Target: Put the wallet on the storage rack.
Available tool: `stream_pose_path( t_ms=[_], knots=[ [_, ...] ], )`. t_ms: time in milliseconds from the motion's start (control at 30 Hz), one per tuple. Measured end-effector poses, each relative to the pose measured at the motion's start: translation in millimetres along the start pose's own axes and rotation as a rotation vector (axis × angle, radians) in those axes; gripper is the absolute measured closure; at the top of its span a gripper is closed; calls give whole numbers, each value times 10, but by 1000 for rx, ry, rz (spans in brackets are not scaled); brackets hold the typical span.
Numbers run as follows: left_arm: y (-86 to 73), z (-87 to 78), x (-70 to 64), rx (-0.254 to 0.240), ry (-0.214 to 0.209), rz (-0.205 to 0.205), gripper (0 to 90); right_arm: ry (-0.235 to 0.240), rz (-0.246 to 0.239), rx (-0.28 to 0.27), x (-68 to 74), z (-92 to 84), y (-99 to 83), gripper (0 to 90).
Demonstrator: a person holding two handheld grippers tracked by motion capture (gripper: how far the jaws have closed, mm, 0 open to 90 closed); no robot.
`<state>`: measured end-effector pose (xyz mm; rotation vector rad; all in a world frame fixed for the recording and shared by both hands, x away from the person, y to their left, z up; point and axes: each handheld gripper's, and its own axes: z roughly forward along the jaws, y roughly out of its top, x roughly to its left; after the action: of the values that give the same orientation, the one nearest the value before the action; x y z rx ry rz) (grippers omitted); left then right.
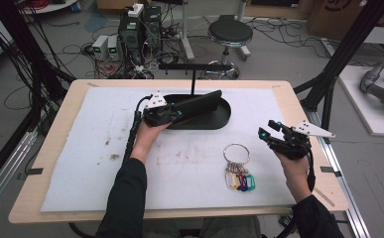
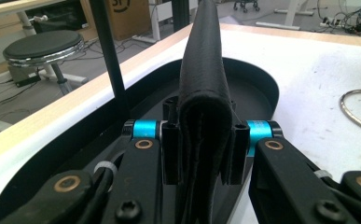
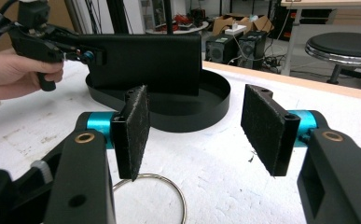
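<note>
— What does the left gripper have hold of?

— A black wallet; its jaws are clamped on the near end of it, pads pressed flat against both faces; the wallet looks like folded, matt leather, stitched along the edge, and it stands on edge, tilted up toward the far right.

— And where does that put it?

— Over the black oval tray, at the far middle of the white mat; a thin black post rises from the tray's far rim.

— The right gripper?

— Jaws wide apart, nothing between the pads; it hovers at the right, just beside a metal key ring with coloured tags lying on the mat.
</note>
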<state>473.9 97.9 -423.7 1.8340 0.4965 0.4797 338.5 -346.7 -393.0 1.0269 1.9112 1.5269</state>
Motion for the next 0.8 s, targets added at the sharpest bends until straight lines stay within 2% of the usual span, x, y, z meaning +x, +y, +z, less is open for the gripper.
stream_pose_path(
  t_ms=[133,467,800],
  knots=[
    [-45,20,27,-4,3,-13,739,2,-5,1,2,5,-1,427],
    [-125,47,91,-17,24,-17,738,-2,-5,-1,3,4,-1,428],
    [-152,76,91,-21,33,-13,730,-1,-2,1,1,8,-3,428]
  ],
)
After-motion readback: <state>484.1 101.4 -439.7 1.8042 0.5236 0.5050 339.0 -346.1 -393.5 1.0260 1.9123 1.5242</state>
